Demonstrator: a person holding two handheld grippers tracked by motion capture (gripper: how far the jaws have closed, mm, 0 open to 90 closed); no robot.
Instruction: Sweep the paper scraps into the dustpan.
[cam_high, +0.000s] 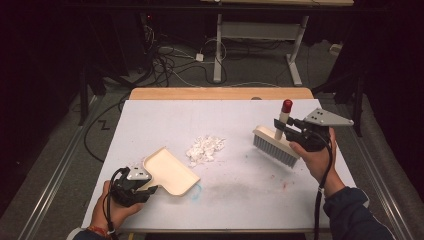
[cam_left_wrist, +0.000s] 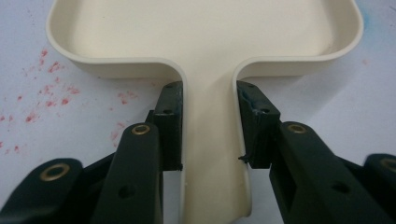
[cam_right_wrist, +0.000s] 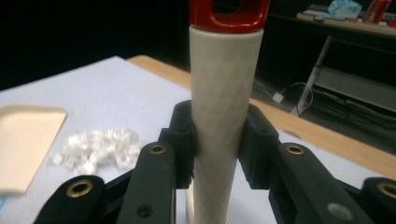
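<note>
On table (cam_high: 150, 120): unlabelled dustpan (cam_high: 170, 171), brush (cam_high: 277, 142).

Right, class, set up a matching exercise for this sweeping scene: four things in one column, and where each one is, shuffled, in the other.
Things
1. dustpan
2. brush
3. white scraps
4. red specks

Places
A. heaped on the table between the two tools
B. handle clamped in the right gripper, red cap on top
C. handle clamped in the left gripper, lying on the table
D. scattered on the table beside the dustpan's handle

Pairs: 1-C, 2-B, 3-A, 4-D
</note>
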